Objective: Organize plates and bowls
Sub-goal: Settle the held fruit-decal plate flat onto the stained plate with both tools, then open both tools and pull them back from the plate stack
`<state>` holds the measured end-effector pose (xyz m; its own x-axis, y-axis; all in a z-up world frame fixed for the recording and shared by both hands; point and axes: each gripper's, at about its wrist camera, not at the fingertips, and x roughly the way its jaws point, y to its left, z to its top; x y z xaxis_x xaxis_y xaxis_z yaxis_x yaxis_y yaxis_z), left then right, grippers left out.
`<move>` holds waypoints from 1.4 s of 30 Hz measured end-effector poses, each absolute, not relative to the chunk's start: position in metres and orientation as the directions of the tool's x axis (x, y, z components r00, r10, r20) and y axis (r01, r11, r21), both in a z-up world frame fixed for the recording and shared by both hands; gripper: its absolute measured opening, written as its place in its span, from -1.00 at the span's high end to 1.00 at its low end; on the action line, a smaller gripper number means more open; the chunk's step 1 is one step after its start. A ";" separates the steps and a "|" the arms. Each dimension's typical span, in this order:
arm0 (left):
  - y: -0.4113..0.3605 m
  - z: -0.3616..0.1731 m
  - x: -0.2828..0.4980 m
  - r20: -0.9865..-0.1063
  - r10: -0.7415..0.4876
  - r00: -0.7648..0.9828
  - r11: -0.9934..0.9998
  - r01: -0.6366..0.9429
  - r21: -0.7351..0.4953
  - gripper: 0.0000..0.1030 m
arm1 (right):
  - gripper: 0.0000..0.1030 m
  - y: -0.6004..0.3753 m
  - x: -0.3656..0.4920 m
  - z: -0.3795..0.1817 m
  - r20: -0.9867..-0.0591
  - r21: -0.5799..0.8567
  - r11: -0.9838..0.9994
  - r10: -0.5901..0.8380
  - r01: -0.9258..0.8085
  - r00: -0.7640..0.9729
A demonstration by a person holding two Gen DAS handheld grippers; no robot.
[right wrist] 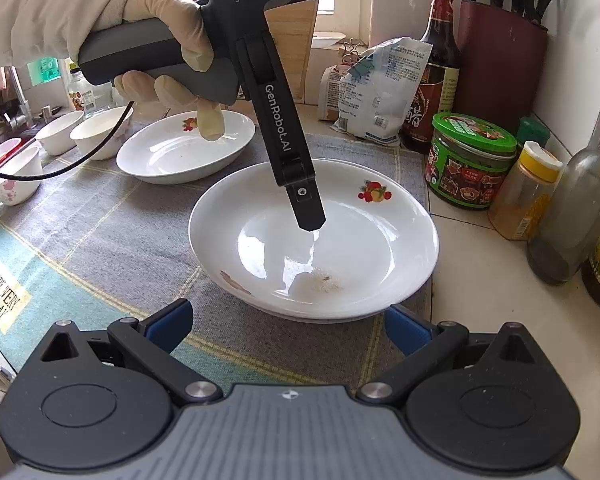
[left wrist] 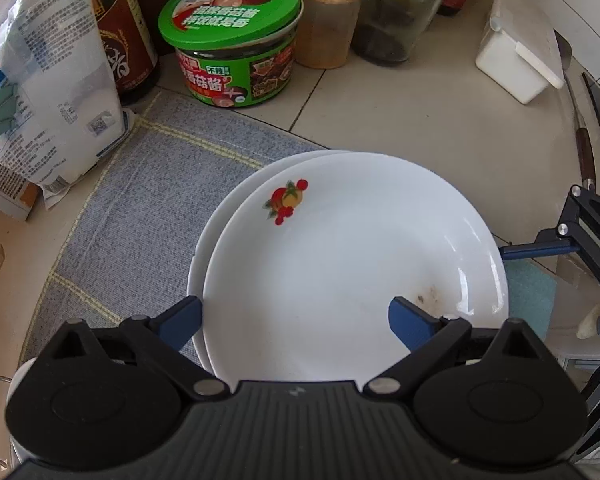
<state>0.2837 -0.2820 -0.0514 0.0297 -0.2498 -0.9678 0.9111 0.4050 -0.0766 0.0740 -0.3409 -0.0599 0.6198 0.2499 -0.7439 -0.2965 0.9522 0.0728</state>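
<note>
Small bowls [right wrist: 80,132] wait far left beside a lone plate [right wrist: 186,152]. The left gripper [left wrist: 296,316], jaws wide, hovers over the stacked plates [right wrist: 314,240] (nested to save counter space); the right gripper [right wrist: 288,320], jaws also wide, faces them.

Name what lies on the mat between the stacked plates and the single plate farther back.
Nothing rests there: in the right wrist view, only bare grey mat separates the stacked plates from the single plate; the left gripper hangs above the stack.
</note>
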 end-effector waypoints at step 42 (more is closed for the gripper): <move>-0.109 0.018 0.159 -0.710 -0.412 0.571 0.803 0.596 0.014 -0.95 | -1.00 -0.280 0.087 -0.046 -0.712 0.000 0.931 0.256 -0.364 0.654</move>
<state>0.1590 -0.1093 0.0183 0.5712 -0.4119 -0.7100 0.5959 0.8030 0.0136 0.0869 -0.2798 -0.0463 0.6543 0.2558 -0.7116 -0.3638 0.9315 0.0004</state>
